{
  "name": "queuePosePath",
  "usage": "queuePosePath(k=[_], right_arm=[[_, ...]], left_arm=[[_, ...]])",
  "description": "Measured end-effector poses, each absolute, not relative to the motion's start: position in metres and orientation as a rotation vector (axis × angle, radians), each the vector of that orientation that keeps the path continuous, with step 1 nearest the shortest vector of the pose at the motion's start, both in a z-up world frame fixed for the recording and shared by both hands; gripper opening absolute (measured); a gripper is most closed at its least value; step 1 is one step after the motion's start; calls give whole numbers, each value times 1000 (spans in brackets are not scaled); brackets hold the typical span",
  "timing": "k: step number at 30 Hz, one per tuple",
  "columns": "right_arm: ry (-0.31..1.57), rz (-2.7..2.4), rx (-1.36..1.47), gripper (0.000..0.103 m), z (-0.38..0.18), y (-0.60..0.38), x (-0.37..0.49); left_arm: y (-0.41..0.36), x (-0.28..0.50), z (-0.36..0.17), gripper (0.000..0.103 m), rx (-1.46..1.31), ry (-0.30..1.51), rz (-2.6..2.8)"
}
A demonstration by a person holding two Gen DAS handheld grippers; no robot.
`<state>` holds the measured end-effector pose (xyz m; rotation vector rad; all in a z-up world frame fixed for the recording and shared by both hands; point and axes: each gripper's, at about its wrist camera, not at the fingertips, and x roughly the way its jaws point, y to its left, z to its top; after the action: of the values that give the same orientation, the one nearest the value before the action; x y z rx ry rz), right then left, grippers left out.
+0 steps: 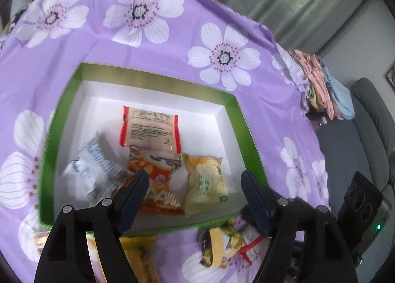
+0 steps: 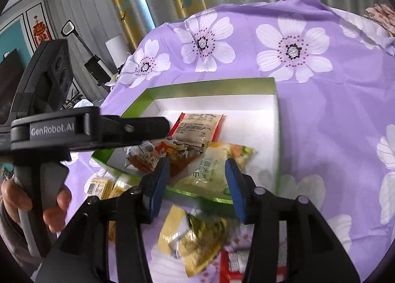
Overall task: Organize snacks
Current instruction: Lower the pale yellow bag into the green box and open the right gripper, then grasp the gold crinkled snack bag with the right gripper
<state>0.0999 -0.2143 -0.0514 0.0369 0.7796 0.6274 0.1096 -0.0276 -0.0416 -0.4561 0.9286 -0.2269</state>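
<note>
A green box point(image 1: 249, 125) with a white inside holds a red-edged beige packet point(image 1: 150, 130), a white and blue packet point(image 1: 96, 164), an orange packet point(image 1: 158, 174) and a yellow packet point(image 1: 206, 179). My left gripper point(image 1: 195, 199) hangs open over the box's near side, nothing between its pads. In the right wrist view my right gripper point(image 2: 197, 184) is open at the near rim of the box point(image 2: 276, 110). The yellow-green packet point(image 2: 212, 169) lies past its fingers, resting on that rim. Loose packets point(image 2: 197, 238) lie on the cloth below. The left gripper point(image 2: 160, 126) reaches in from the left.
A purple flowered cloth point(image 1: 172, 43) covers the table. More snack packets point(image 1: 222, 243) lie in front of the box, and yellow ones point(image 2: 103, 186) at its left corner. Folded clothes point(image 1: 323, 85) sit at the far right edge, a grey sofa point(image 1: 365, 115) beyond. A hand point(image 2: 54, 209) grips the left handle.
</note>
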Motion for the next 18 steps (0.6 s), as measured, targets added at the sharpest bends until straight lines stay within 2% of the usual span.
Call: queuePosePath(k=[7, 18], right_arm=[[778, 616, 45, 52, -47, -235, 75], [820, 610, 61, 53, -56, -255, 31]], left_arm=[[-33, 72, -31, 76, -395, 906, -226], [-47, 29, -45, 77, -389, 961, -254]])
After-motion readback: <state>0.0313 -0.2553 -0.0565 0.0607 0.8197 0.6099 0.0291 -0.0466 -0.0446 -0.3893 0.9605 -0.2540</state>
